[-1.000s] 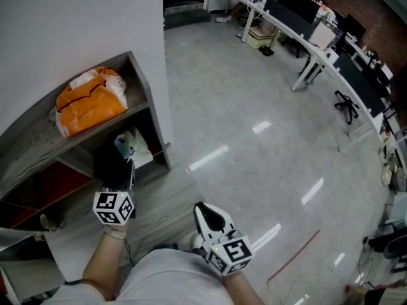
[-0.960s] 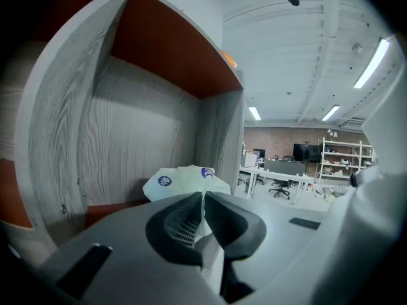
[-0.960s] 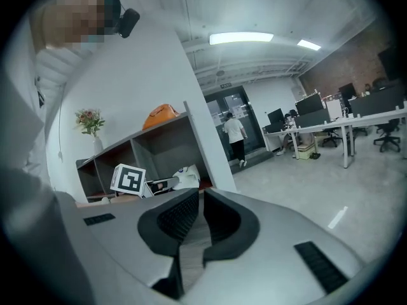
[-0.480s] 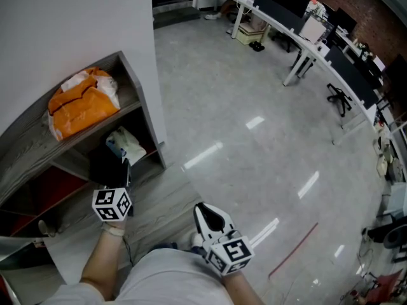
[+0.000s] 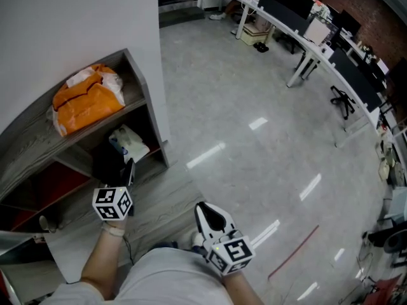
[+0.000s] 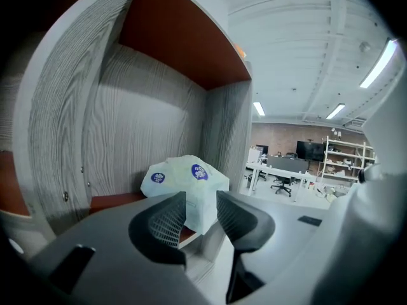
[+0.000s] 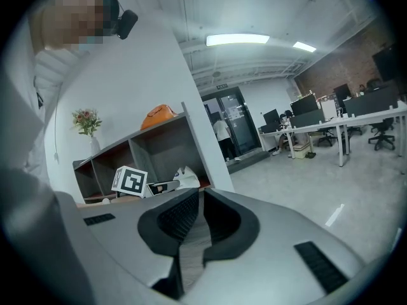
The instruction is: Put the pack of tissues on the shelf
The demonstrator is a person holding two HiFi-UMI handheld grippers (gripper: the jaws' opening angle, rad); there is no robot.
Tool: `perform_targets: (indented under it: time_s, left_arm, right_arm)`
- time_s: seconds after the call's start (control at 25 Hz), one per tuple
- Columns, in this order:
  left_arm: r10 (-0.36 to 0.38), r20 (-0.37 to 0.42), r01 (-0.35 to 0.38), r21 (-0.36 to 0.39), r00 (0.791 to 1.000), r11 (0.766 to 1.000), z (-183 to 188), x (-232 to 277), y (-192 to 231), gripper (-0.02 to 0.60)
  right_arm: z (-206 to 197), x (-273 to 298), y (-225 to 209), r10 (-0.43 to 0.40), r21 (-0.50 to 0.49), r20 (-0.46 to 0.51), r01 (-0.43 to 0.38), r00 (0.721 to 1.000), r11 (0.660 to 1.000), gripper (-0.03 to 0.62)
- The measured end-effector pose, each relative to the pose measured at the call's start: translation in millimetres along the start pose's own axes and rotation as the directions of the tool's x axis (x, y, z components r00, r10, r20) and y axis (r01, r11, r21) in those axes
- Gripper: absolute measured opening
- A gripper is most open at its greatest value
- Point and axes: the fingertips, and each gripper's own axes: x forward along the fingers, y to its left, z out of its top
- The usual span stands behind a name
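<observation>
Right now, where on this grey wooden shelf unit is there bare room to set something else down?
The grey top board is bare left of the orange plastic bag, which crowds its right end. In the end compartment, a red-brown floor strip lies free beside the pale tissue pack; the pack fills the rest.

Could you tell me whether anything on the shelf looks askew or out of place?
Only slightly: the pack of tissues sits crumpled and tilted at the front of the lower compartment of the shelf. One corner pokes out between the jaws of the left gripper, which have just been opening and do not press on it.
</observation>
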Motion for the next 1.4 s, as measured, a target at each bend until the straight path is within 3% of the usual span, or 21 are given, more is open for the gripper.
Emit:
perform_targets:
  time_s: [0.56, 0.76, 1.04, 1.4]
  left_arm:
    - [-0.035, 0.013, 0.036, -0.03, 0.999, 0.999, 9, -74, -21, 0.141]
    - [-0.01, 0.029, 0.011, -0.047, 1.0, 0.999, 11, -113, -22, 0.097]
    - [0.063, 0.05, -0.058, -0.081, 0.997, 0.995, 10, -164, -4, 0.035]
    - [0.133, 0.052, -0.124, -0.151, 0.99, 0.981, -8, -221, 10, 0.018]
  right_arm:
    - [2, 23, 34, 0.159, -0.01, -0.006, -0.159, 0.987, 0.987, 0.035]
    - [0, 36, 56, 0.232, -0.021, -0.021, -0.233, 0.972, 0.972, 0.035]
    - [-6, 55, 95, 0.35, -0.036, -0.053, -0.352, 0.935, 0.935, 0.035]
    - [-23, 73, 153, 0.494, -0.045, -0.114, -0.501, 0.862, 0.864, 0.035]
